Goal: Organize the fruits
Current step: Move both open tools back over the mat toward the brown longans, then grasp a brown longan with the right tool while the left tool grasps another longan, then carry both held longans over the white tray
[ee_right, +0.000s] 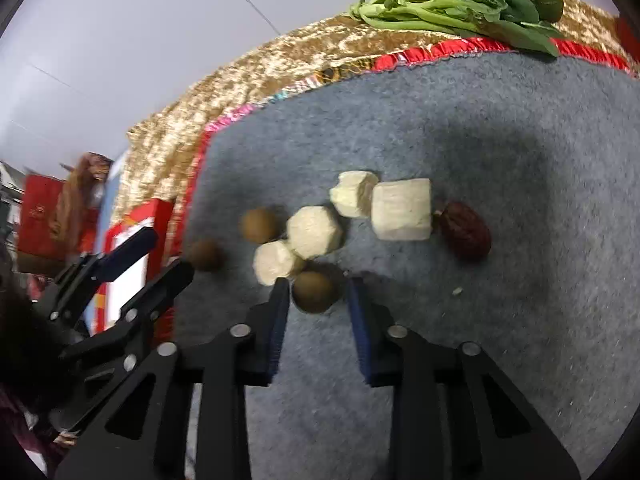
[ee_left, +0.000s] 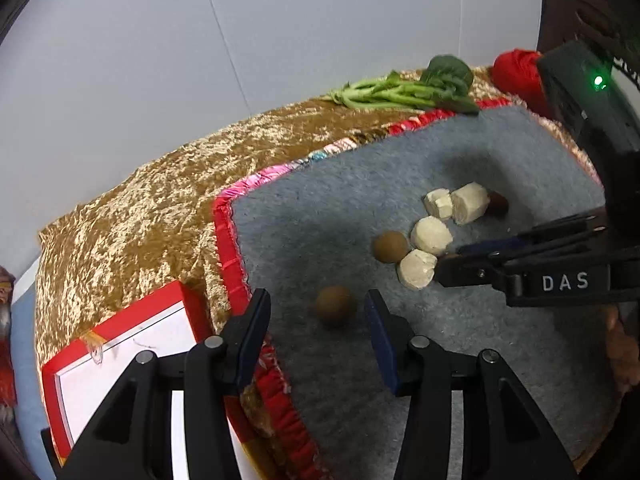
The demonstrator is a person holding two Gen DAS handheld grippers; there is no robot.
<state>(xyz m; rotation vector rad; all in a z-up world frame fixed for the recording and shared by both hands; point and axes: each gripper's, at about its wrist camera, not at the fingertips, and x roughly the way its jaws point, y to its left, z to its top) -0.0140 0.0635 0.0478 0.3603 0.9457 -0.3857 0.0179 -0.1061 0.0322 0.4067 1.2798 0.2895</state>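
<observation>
Longans, three of them, round and brown, lie on the grey mat (ee_right: 520,160) among four pale cut chunks (ee_right: 314,232) and one red date (ee_right: 466,236). Mat sits on a gold cloth (ee_left: 140,220) over the surface; greens (ee_right: 460,8) at the far edge, a red-rimmed box (ee_left: 120,340) off the mat to the near left.

My right gripper (ee_right: 318,312) straddles the near longan (ee_right: 314,292): fruit between the blue pads, a sliver of gap showing on each side, so released, not yet clenched on it. A pale chunk (ee_right: 276,262) touches that longan on its far-left side and sits just off my left fingertip; closing may nudge it.

My left gripper (ee_left: 318,312) is released as well, jaws wide. Left longan (ee_left: 335,305) lies just ahead between the fingertips, nearer the right pad, not touched. Middle longan (ee_left: 391,246) sits farther off to the right, against the chunks, between my two grippers.

Longans are near-spherical: no long axis, no pointing direction to speak of, so grip angle matters little. Date is the only oblong fruit; its long axis runs from far left to near right in the right wrist view, and my right gripper is much the nearer to it.

Judgement: each gripper has its own longan lined up; a short push forward for the left, a squeeze for the right.
</observation>
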